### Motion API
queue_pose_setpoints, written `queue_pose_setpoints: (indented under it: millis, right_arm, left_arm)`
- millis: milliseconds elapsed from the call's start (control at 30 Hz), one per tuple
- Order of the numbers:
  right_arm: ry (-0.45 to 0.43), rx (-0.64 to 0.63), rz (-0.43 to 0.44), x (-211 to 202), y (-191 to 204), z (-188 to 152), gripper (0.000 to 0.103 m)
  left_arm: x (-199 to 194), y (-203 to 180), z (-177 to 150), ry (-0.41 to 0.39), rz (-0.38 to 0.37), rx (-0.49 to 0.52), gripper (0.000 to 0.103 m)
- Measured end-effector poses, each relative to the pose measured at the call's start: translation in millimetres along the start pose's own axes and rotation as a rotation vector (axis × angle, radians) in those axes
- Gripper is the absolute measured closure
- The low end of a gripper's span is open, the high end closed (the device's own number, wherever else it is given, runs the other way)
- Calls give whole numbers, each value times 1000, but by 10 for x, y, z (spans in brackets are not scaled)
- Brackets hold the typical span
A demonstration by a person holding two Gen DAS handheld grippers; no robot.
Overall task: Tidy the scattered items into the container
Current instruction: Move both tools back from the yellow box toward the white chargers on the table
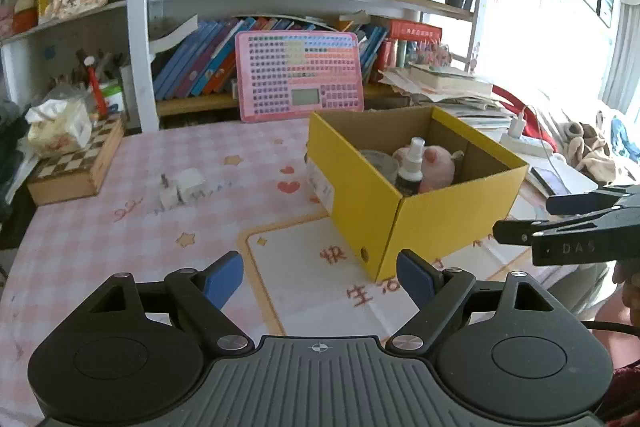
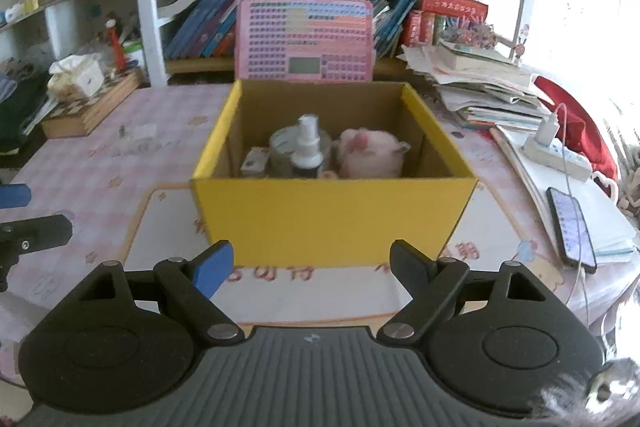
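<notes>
The yellow open-topped cardboard box [image 2: 332,215] stands on the pink checked bench [image 1: 100,247]. It holds a white-capped spray bottle [image 2: 307,147], a pink plush toy [image 2: 370,153] and a roll of tape [image 2: 282,151] (partly hidden). A small white block [image 1: 182,189] lies outside on the bench. The left gripper [image 1: 320,281] and right gripper [image 2: 311,269] tilt downward, jaws released, empty.

Stamped into the black side of the right gripper [image 1: 524,215], off to the left gripper's right, are the letters "DAS". On the table mat [image 1: 304,291] just ahead of the left gripper's fingertips stand orange Chinese characters, one reading "生" and another "快"; the rest is too blurred to read.
</notes>
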State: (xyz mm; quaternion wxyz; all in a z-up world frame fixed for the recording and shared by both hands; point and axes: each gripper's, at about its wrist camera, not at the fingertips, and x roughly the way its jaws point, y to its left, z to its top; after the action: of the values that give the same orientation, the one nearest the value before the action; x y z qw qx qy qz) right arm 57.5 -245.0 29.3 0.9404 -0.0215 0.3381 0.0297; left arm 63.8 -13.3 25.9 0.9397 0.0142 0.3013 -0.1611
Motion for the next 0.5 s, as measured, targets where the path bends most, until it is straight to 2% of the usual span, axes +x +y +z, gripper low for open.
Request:
queue_pose_setpoints:
  millis: [267,500]
  right_arm:
    - [31,-9,47,4,359,-93,18]
    - [74,-2,102,100,658,-95,18]
  left_arm:
    - [-171,200,-135,17,6,18,17]
    - [-314,451,-266,53,55,6,17]
